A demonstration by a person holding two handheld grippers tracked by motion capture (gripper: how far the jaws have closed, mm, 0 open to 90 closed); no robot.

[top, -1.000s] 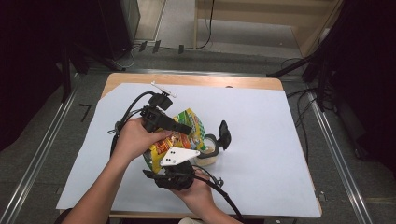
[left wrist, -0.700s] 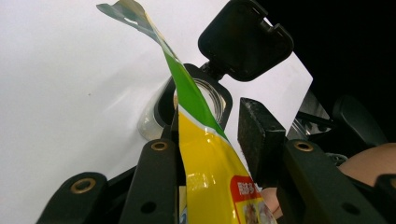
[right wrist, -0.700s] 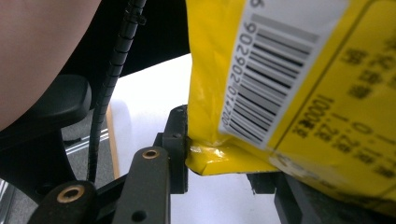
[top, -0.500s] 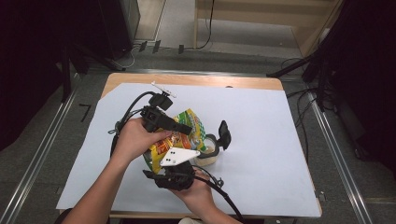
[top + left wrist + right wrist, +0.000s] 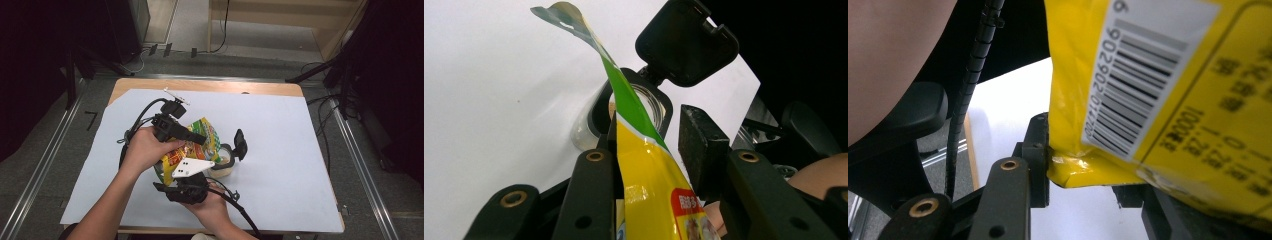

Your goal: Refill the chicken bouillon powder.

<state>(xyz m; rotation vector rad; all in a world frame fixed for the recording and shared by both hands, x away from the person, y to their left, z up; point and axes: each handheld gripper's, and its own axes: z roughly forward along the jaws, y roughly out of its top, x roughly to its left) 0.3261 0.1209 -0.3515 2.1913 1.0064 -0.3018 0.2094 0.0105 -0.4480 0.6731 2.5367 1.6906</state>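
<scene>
Snack bag [image 5: 192, 145] at frame centre, tilted, torn mouth over the open jar [image 5: 223, 162] just right of it. Left claw [image 5: 649, 165] looks clamped on the bag's upper part; right claw [image 5: 1083, 180] grips its bottom corner, nearer the worktop [image 5: 280, 125].

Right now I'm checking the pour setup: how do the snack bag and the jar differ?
The snack bag is yellow-green, crinkled foil, held tilted off the table; the jar is clear, rigid and stands on the table. The bag's torn top hangs over the jar's mouth. Both are open, the jar's black lid flipped back.

Black fingers [image 5: 704, 145], brass-ringed screws, ribbed black cable [image 5: 973, 65].
</scene>
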